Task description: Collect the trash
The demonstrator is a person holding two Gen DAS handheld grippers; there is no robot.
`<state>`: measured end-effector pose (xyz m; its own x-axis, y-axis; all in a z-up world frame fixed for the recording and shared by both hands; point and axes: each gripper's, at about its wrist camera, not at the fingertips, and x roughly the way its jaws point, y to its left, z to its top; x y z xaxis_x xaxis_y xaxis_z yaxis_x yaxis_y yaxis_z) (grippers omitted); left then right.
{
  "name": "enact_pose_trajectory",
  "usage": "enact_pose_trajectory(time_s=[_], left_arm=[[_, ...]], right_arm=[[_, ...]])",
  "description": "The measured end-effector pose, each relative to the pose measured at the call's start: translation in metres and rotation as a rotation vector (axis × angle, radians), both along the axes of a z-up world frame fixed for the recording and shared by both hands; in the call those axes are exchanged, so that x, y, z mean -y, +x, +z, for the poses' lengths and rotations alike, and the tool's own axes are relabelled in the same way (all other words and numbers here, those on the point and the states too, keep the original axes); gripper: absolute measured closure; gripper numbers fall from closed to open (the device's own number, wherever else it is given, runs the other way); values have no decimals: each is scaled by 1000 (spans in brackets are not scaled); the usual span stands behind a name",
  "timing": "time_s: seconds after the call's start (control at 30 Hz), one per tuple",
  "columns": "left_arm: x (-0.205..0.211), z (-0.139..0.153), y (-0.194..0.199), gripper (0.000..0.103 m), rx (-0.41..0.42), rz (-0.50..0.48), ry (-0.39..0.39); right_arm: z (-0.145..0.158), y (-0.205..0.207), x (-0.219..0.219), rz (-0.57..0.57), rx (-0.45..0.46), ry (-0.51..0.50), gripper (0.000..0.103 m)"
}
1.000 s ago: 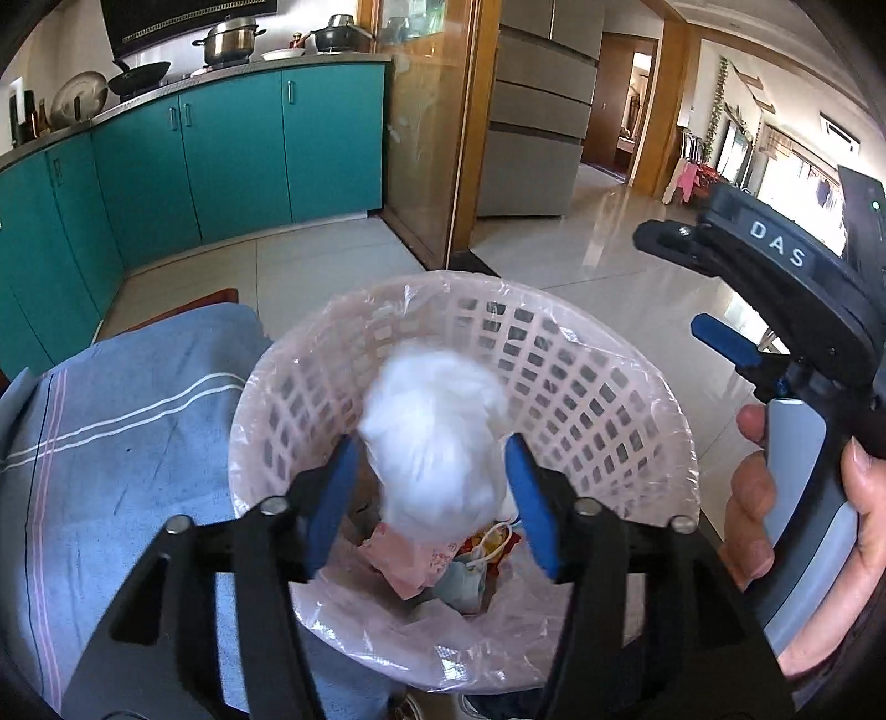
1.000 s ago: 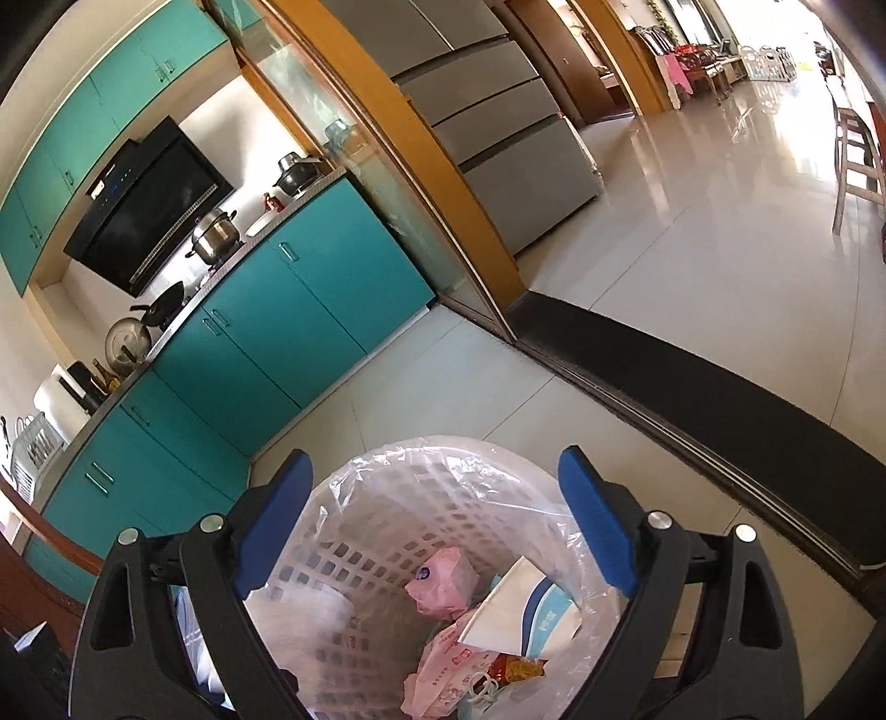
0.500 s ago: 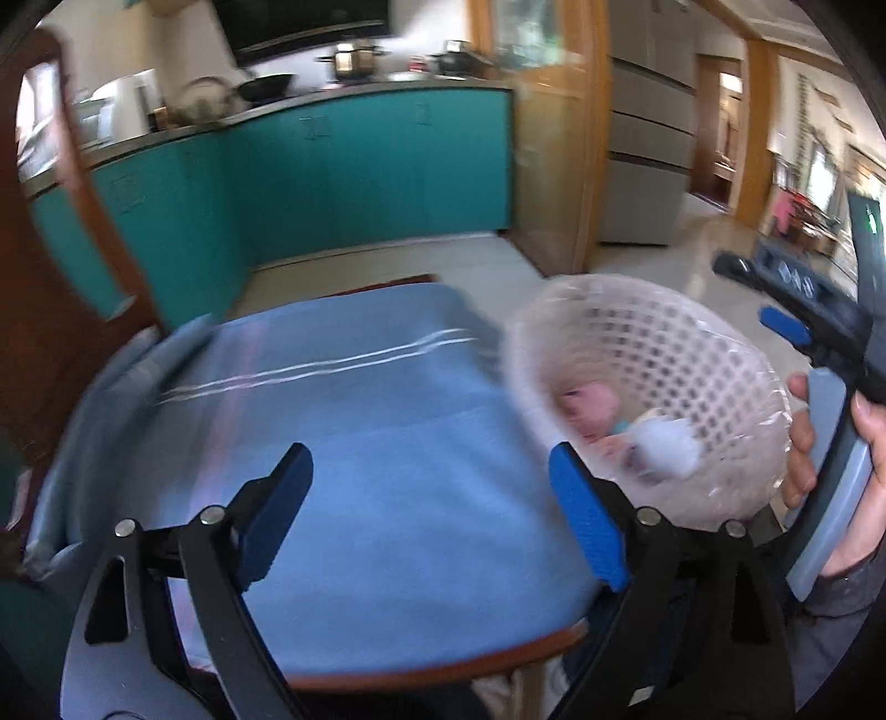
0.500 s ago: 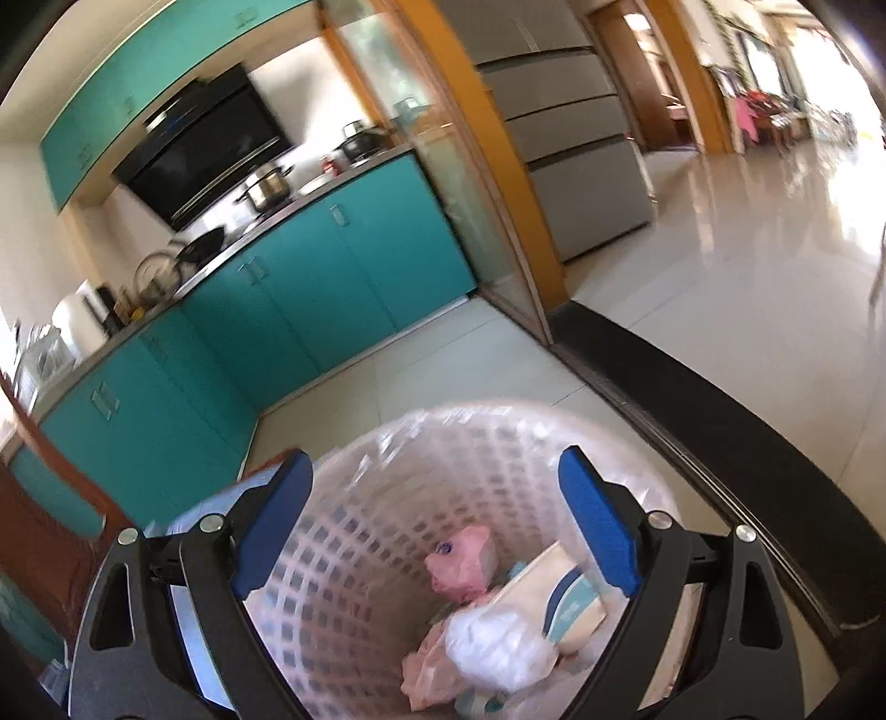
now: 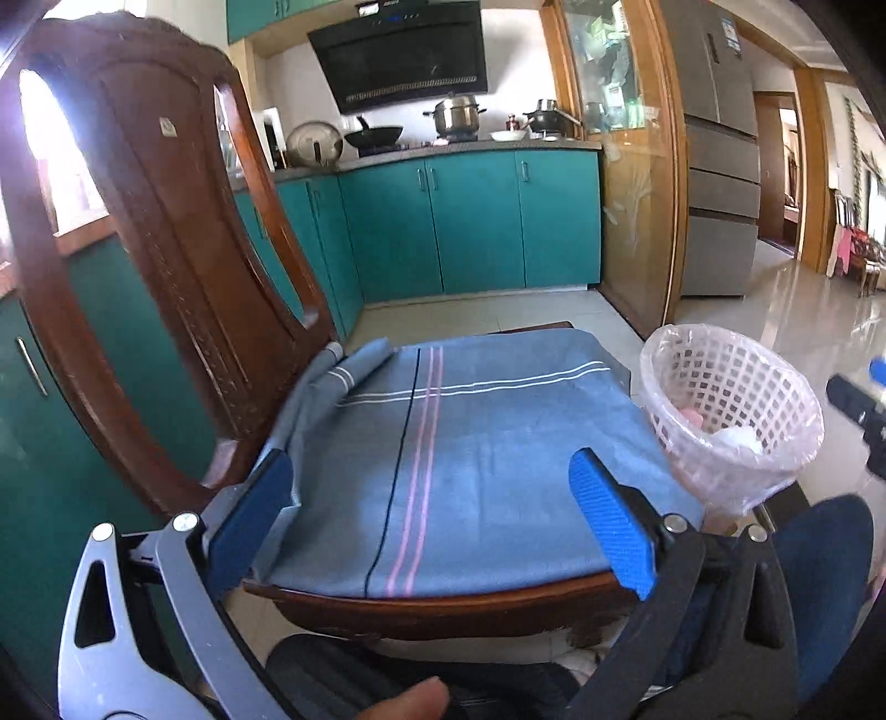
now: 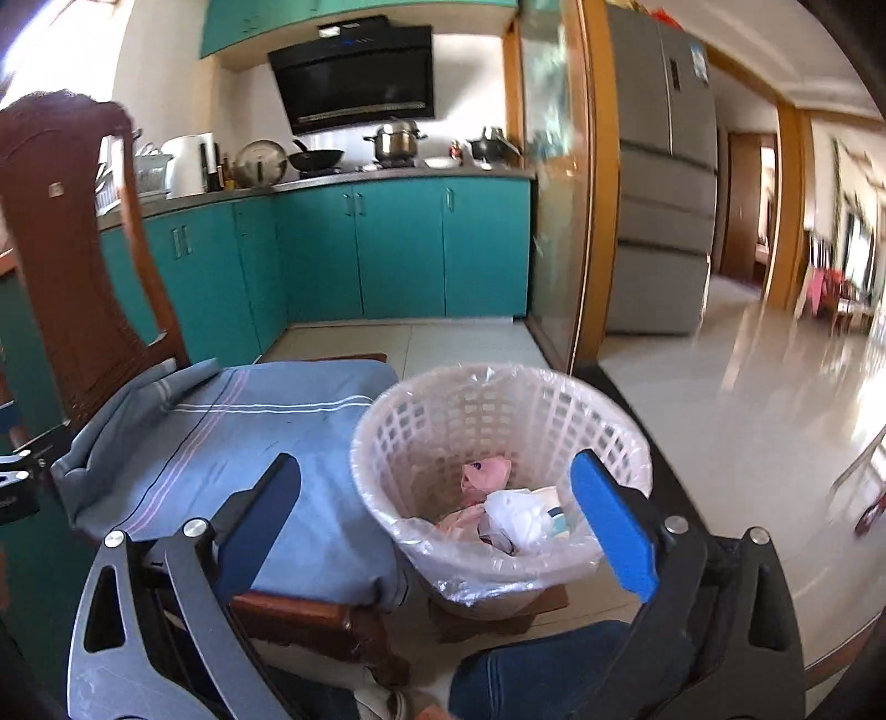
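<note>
I see my left gripper (image 5: pixel 437 515) spread wide and empty above the blue cloth (image 5: pixel 470 443) on the wooden chair (image 5: pixel 138 249). My right gripper (image 6: pixel 437 515) is likewise released, with the lined waste basket (image 6: pixel 620 437) just ahead, crumpled white trash (image 6: pixel 518 518) lying inside among pink wrappers (image 6: pixel 484 473).

dark carved wooden chair (image 5: pixel 166 266) standing w/ a blue-grey striped cloth (image 5: pixel 476 459) lying over its seat, one corner bunching up by the backrest. teal kitchen cabinets (image 5: pixel 470 232) running along the far wall; steel stockpot (image 5: pixel 455 113) & black wok (image 5: pixel 376 134) sitting on the counter under a black range hood (image 5: pixel 401 52). grey fridge (image 6: pixel 662 188) standing right of a glass-panelled wooden door (image 6: pixel 554 183). glossy tile floor (image 6: pixel 764 399) catching glare.
</note>
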<state>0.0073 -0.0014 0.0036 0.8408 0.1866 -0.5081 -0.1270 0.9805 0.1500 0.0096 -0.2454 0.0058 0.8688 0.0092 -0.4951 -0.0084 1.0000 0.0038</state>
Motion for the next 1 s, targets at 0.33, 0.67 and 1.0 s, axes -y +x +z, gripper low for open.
enact_pose_trajectory(time_s=[0.33,0.67,1.0], left_arm=[[-11,18,-37,3,77,-27,-53],[-8,24,-49,3,108,-36,-70],[-3,25,-52,3,113,-45,-63]], right_arm=[[38,-34,-15,-17,85,13,3],[49,-52,-26,-29,119,-16,3],[51,-55,-29,-26,125,-31,3]])
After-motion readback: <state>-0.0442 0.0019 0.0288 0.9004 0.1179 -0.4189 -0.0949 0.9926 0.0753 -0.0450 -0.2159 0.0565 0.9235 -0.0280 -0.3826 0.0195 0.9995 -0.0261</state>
